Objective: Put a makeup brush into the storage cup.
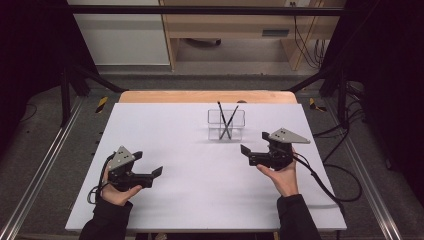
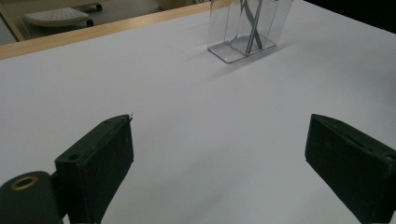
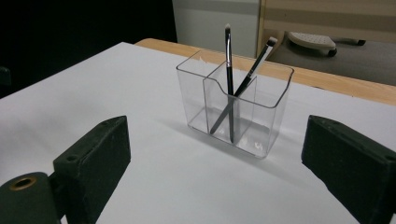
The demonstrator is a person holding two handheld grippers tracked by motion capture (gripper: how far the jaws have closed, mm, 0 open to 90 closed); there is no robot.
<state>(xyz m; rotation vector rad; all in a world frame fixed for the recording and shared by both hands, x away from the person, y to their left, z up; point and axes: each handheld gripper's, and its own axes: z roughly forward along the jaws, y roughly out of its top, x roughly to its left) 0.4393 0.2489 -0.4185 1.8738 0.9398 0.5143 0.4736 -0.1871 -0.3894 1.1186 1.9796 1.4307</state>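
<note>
High view: a person holds the left gripper [image 1: 159, 172] and the right gripper [image 1: 253, 143] low over a white table [image 1: 200, 200], well apart. A clear holder [image 1: 226, 131] stands toward the far edge, nearer the right gripper, with two brushes [image 1: 226, 120] crossed inside it.
Left gripper view: jaws spread wide with nothing between them, bare tabletop below; the holder [image 2: 247, 32] sits far ahead and to the right.
Right gripper view: jaws likewise wide and empty, aimed at the holder [image 3: 236, 105], which is near but not touched. It has a divider; one brush [image 3: 229, 70] stands almost upright, the other brush [image 3: 250, 70] leans across it.
Handling: the brushes look light, thin, stiff and smooth, likely to slip or roll.
Grip point: probably the handle just above the rim, as the holder seems light and easy to tip.
</note>
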